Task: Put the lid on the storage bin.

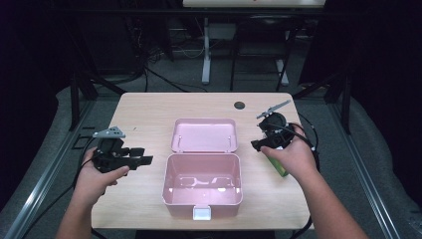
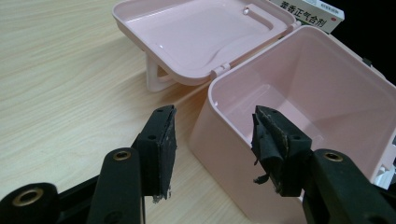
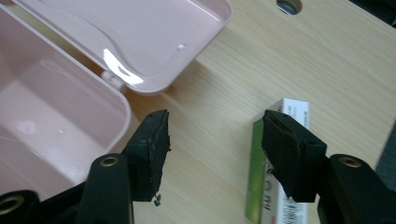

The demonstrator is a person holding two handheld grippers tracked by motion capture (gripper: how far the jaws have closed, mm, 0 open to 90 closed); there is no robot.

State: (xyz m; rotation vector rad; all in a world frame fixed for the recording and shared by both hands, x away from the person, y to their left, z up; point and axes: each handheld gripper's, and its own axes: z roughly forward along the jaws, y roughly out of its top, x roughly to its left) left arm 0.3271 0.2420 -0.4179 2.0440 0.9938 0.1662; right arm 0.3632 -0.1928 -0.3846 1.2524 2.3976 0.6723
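Observation:
A pink plastic box (image 1: 202, 185) stands open at the table's middle, its lid (image 1: 204, 135) folded back flat behind it; the inside looks bare (image 2: 327, 93). My left gripper (image 1: 142, 155) is open, left of the box, jaws pointing at its left wall (image 2: 212, 140). My right gripper (image 1: 259, 144) is open, right of the box (image 3: 51, 112). A green and white medicine carton (image 3: 273, 186) lies on the table under the right hand (image 1: 278, 167); one right jaw hangs over its edge, the other over bare wood.
The wooden table (image 1: 144, 109) has a round grommet hole (image 1: 240, 105) at the back right. A white latch (image 1: 201, 213) sits on the box's front. Dark floor, cables and table legs lie beyond the far edge.

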